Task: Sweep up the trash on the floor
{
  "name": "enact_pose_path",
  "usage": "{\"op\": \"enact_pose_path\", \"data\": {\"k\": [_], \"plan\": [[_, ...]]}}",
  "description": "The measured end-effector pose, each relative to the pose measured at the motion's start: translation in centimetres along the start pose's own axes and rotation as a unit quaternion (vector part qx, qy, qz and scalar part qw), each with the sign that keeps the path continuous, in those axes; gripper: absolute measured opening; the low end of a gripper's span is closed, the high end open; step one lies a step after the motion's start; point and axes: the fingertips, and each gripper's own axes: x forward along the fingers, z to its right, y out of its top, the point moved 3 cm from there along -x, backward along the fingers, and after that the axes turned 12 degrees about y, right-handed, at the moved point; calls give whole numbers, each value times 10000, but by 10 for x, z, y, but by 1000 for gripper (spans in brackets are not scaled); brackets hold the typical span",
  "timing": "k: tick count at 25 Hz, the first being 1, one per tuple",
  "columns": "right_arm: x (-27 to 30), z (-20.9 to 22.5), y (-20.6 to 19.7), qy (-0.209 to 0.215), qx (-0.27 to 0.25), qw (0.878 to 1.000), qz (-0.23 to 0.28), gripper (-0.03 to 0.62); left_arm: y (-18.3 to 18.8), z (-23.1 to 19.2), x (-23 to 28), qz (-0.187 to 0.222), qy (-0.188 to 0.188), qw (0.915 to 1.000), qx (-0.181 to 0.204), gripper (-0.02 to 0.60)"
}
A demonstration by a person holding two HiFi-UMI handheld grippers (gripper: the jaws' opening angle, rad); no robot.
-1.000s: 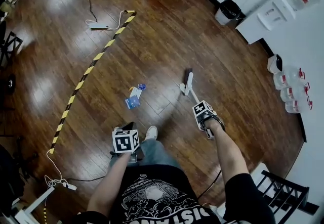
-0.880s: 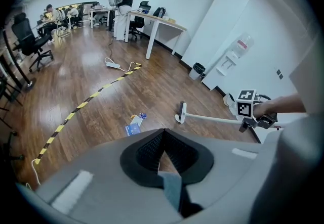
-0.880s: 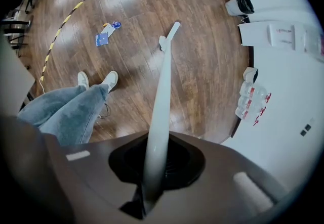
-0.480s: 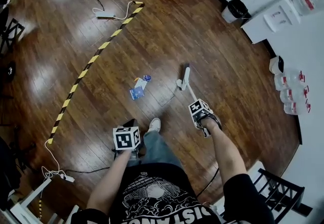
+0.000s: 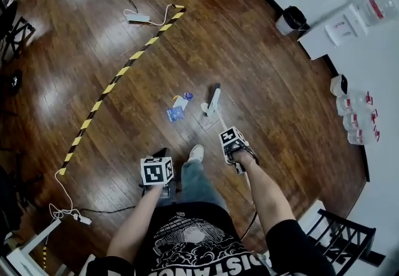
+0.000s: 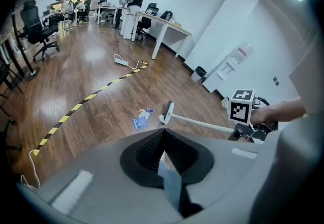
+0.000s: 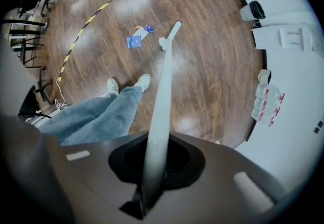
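Note:
The trash lies on the wood floor: a blue paper, a white scrap and a small blue cap. The same trash shows in the right gripper view, and the trash also shows in the left gripper view. My right gripper is shut on a white broom handle. The broom head rests on the floor just right of the trash. My left gripper is held low by the person's leg, shut on a thin grey handle; what this handle belongs to is hidden.
A yellow-black tape strip crosses the floor to the left, ending near a white power strip. A black bin and water bottles stand along the right wall. The person's shoe is close behind the trash.
The broom head has moved left, from well right of the trash to right beside it. The right gripper moved left with it. The left gripper has hardly moved.

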Motion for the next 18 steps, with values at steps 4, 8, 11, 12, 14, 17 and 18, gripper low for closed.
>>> {"op": "enact_pose_path", "data": {"k": [4,8,11,12,14,17,18], "plan": [[5,-36,1,132,4,9999,70,28,-11,-24,-9,39,15,10000,-88,5],[9,-67,1,316,27,9994,154,28,-24,-49,-18,64,69,9998,-203,5],[11,-93,2,499,62,9985,222,28,-31,-68,-26,91,119,9994,-314,5],[12,-101,2,565,65,9981,232,28,-33,-73,-28,98,137,9993,-348,5],[14,-113,3,619,23,9978,245,28,-36,-81,-32,120,165,9990,-407,5],[16,-123,5,561,-34,9980,287,26,-40,-92,-36,174,179,9985,-489,5],[17,-124,6,532,-46,9981,306,26,-42,-96,-37,185,180,9983,-516,5]]}}
